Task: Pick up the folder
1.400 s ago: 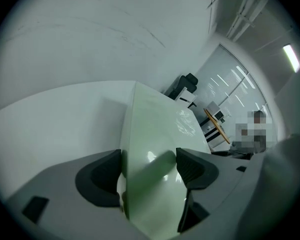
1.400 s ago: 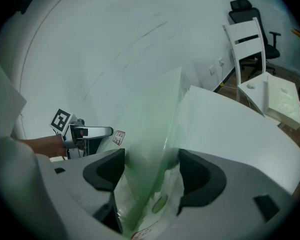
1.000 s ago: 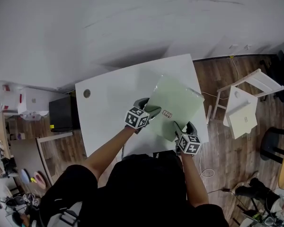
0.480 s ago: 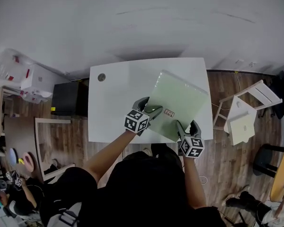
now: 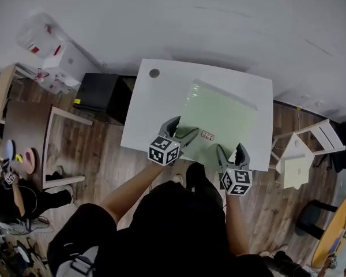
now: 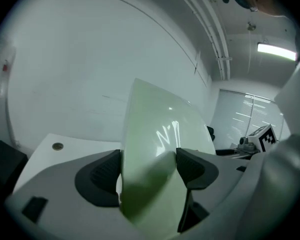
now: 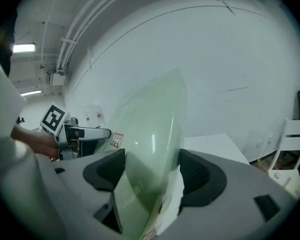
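A pale green translucent folder (image 5: 219, 115) with a small red-and-white label (image 5: 207, 135) lies over the right half of the white table (image 5: 153, 111). My left gripper (image 5: 181, 129) is shut on the folder's near left edge, and my right gripper (image 5: 230, 150) is shut on its near right corner. In the left gripper view the folder (image 6: 155, 134) rises between the dark pads (image 6: 97, 176) of the left gripper (image 6: 149, 170) and tilts up toward the wall. The right gripper view shows the same sheet (image 7: 150, 124) bowed between the jaws of the right gripper (image 7: 152, 173).
A round grommet hole (image 5: 154, 73) sits in the table's far left corner. A black cabinet (image 5: 101, 94) and a wooden frame (image 5: 60, 149) stand left of the table. A white chair (image 5: 300, 154) is on the right. A white wall runs behind.
The head camera has swung, so the table now sits higher and turned. Both grippers keep hold of the folder and stand nearer the table's front edge.
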A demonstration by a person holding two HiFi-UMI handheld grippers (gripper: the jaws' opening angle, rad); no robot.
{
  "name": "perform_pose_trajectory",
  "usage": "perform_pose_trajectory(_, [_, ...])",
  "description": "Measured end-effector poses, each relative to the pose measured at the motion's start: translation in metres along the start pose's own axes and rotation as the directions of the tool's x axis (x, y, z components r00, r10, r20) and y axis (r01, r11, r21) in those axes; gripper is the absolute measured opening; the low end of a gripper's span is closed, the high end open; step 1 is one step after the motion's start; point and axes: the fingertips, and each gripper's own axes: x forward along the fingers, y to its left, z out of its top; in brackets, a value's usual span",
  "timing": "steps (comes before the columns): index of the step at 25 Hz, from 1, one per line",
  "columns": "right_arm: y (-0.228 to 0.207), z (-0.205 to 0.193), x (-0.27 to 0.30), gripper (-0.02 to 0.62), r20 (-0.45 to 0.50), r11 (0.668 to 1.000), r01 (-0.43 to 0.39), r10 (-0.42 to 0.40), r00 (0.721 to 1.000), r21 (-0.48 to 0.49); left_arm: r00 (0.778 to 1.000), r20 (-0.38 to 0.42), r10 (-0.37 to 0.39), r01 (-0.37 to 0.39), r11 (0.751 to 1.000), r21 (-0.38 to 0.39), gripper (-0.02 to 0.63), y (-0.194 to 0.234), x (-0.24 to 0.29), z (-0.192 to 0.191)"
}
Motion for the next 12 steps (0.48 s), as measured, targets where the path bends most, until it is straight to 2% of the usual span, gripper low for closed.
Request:
perform_pose_trajectory(7, [0.057, 0.015, -0.002, 0.336, 0.031, 0.993, -0.090, 0.092, 0.995, -0.073, 0.989, 0.103, 0.105, -0.105, 0.994, -0.003, 0.339, 0.013, -0.071, 0.011])
perform_pose_trajectory(12, [0.088, 0.015, -0.005, 0.336, 0.038, 0.989, -0.107, 0.112, 0.993, -0.106, 0.977, 0.140, 0.160, -0.157, 0.987, -0.033, 0.339, 0.020, -0.106, 0.006])
